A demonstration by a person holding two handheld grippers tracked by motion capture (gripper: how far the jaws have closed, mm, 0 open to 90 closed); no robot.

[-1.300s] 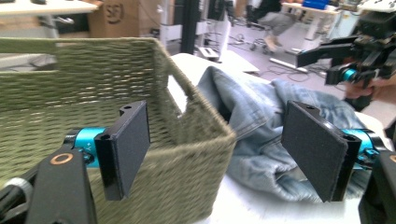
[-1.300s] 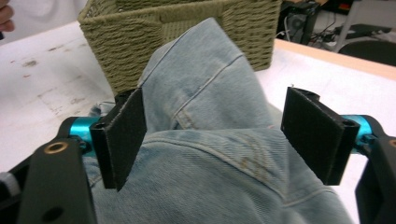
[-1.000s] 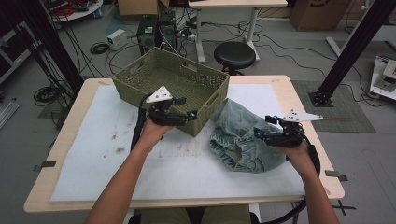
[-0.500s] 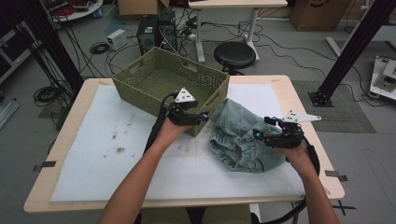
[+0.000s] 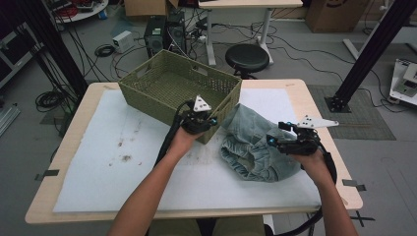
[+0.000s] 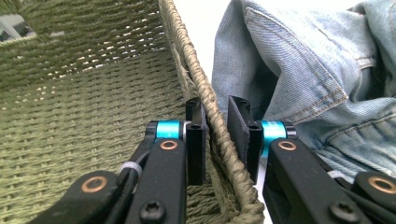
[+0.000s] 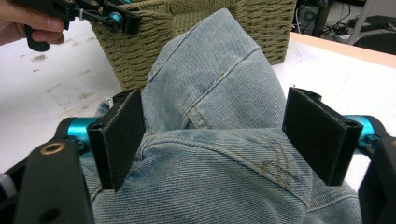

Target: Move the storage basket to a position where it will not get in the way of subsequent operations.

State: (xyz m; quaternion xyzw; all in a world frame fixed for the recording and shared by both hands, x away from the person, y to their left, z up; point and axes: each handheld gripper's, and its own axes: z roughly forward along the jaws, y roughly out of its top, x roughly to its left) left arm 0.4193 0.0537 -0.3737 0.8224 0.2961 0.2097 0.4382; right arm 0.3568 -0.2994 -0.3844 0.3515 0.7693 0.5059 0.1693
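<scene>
Standing on a wooden table [image 5: 314, 93] under a stained white mat [image 5: 98, 172], the woven green basket [image 5: 167, 86] sits at the back left. Its near wall runs between the left gripper [image 5: 209, 123], whose jaws have just been closing and now pinch that rim. Just right lies crumpled denim jeans [image 5: 255, 147]; the right gripper [image 5: 273, 141] straddles them, jaws wide, pads not pressing. Cables, a stool [image 5: 247, 58] and a desk crowd the grey floor behind.

Black two-jaw left gripper [image 6: 215, 133], cyan collars, brass rivets, grey three-cornered top plate, black trailing cable
</scene>
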